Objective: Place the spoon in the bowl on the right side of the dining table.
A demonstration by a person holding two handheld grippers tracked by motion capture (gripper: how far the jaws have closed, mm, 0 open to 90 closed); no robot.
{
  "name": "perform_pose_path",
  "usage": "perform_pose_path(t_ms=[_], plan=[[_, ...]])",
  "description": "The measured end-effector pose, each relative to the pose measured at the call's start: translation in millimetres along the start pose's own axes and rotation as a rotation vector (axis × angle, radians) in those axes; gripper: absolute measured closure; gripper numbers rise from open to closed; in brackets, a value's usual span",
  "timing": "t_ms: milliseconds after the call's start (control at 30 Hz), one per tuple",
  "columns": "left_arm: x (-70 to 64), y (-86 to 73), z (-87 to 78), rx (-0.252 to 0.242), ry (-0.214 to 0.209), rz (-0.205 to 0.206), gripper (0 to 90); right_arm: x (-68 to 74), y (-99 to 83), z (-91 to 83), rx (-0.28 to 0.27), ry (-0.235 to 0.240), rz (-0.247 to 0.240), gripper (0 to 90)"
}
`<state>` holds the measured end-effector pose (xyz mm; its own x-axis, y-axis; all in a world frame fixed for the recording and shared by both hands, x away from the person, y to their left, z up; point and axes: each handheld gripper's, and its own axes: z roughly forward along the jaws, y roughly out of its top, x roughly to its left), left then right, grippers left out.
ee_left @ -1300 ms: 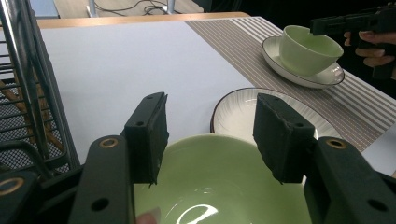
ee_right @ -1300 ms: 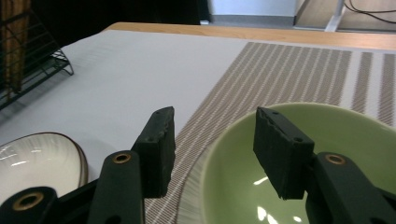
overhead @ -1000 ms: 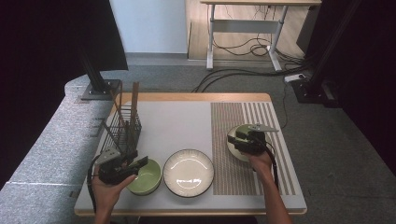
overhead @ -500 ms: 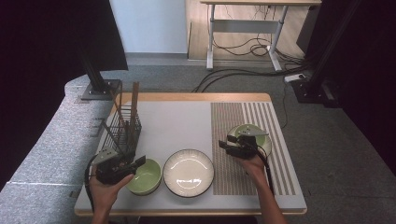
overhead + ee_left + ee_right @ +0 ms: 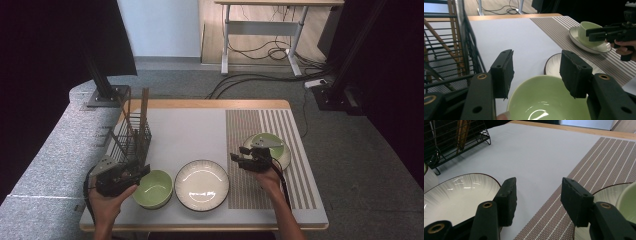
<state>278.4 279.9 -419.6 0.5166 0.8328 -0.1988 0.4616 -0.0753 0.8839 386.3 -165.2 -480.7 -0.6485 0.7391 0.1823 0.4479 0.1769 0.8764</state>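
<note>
Tableware handling at an early stage, judged from the layout: no dish is held, and none stands in the wire rack (image 5: 131,136). The left gripper (image 5: 536,72) hovers with its jaws spread wide and empty, one on each side of the far rim of the green bowl (image 5: 549,100), which sits on the table (image 5: 190,130) directly below and between them without touching either pad. The bowl holds nothing but a highlight at its bottom. The rack lies just to the left of these jaws; it carries a few upright wooden sticks, whose kind cannot be told. Beyond the jaws lies the white dark-rimmed plate (image 5: 554,65), bare. The right gripper (image 5: 537,197) also has its jaws released and grasps nothing; they hang over the edge of the striped mat (image 5: 609,160), the white plate low to their left. At their right, close by, a saucer (image 5: 601,192) carries a green cup (image 5: 627,197), whose contents cannot be seen. Grasping and moving each dish appears to remain to be done.
</note>
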Motion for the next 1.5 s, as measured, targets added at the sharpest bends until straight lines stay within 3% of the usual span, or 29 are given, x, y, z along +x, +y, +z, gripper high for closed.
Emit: perform_pose_path(t_ms=[167, 333, 433, 500, 600, 767, 1133, 1500], plan=[[7.1, 3.7, -3.4, -0.004, 0.01, -0.002, 44.7, 1.7, 0.2, -0.9, 0.0, 0.0, -0.005, 46.7], [20.3, 7.3, -8.0, -0.017, 0.016, -0.031, 44.8, 2.1, -1.1, -0.9, 0.003, 0.007, -0.005, 46.7], [23.2, 11.4, -16.8, -0.039, -0.037, -0.044, 44.7, 3.5, -2.1, -0.3, 0.004, 0.009, -0.007, 46.7], [22.7, 16.2, -21.4, -0.029, 0.008, -0.016, 44.5, 4.5, -2.5, -0.7, 0.008, 0.008, -0.013, 46.7], [28.7, 22.3, -24.3, -0.026, 0.034, -0.007, 44.4, 6.6, -3.3, -1.2, 0.008, 0.008, -0.012, 46.7], [47.6, 27.0, -22.7, -0.017, 0.068, -0.027, 44.6, 8.5, -5.4, -3.1, 0.023, 0.003, -0.018, 46.2], [74.7, 30.7, -15.6, -0.006, 0.104, -0.027, 44.7, 7.8, -8.9, -8.4, 0.026, -0.012, -0.014, 46.2], [90.7, 32.9, -8.2, -0.015, 0.12, -0.04, 45.0, 6.2, -11.7, -10.8, 0.03, -0.026, -0.012, 46.2]])
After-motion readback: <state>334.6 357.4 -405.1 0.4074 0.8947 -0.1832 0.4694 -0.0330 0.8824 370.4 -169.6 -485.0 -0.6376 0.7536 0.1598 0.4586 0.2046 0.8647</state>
